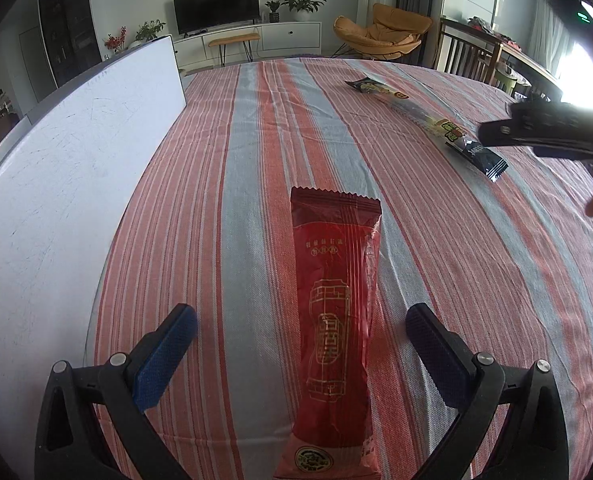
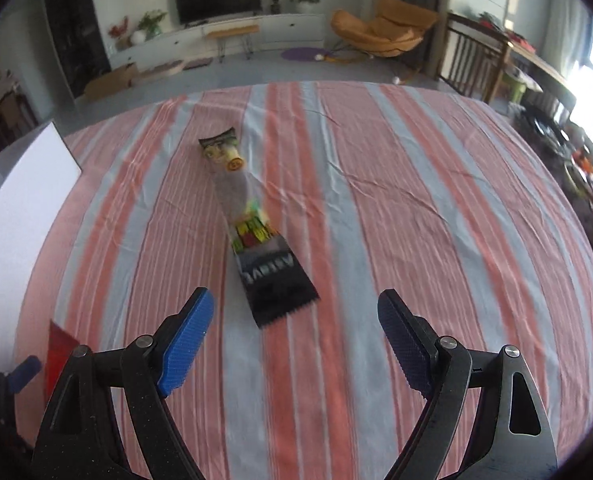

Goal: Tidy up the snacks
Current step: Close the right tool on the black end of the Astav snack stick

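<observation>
Striped cloth [image 1: 256, 152]: left view alone shows red packet [image 1: 334, 320] whole.

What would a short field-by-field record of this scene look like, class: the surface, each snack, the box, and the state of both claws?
Surface: striped cloth, red and grey
Red snack: red packet lying flat between the left claw fingers, not gripped
Long snack: black and clear packet lying ahead of the right claw
Left claw: open
Right claw: open
Box: white box at the cloth's left edge
</observation>
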Tool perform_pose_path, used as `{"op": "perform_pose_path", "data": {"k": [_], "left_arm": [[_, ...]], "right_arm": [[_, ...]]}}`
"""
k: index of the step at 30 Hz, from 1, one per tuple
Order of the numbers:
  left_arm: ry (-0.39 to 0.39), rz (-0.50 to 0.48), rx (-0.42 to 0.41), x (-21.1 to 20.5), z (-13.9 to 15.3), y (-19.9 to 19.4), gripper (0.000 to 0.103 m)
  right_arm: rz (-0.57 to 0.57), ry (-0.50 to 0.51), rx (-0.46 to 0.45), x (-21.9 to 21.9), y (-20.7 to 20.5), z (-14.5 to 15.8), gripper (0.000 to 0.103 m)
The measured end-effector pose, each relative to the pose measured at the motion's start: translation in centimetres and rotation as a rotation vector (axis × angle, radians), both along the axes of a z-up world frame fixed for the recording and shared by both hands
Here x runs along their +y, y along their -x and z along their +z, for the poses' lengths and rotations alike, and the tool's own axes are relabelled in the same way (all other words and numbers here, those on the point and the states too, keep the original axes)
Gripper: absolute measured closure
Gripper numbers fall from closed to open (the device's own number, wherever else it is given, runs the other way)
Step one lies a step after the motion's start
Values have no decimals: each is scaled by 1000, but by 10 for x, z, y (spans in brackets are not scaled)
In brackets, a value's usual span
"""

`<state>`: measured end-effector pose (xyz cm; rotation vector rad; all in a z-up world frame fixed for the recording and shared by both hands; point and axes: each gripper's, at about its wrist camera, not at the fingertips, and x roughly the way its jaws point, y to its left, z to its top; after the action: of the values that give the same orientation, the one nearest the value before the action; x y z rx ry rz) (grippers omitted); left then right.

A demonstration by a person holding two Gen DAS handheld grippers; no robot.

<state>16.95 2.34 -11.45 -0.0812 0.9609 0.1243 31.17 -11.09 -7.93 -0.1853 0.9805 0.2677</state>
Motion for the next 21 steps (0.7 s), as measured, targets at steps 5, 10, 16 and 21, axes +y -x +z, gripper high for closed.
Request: {"op": "perform_pose_path", "data": {"k": [5, 10, 16, 21], "left_arm": [[0, 0, 0, 0, 0, 0, 0], [-1, 0, -1, -1, 0, 1, 0], [-1, 0, -1, -1, -1, 0, 0], [-1, 0, -1, -1, -1, 1, 0]], "right_arm": [[48, 92, 32, 29, -25, -26, 17], [2, -30, 68, 4, -32, -31, 16], [-11, -23, 69, -5, -21, -26, 53], [-36, -43, 84, -13, 0, -24, 74]]}}
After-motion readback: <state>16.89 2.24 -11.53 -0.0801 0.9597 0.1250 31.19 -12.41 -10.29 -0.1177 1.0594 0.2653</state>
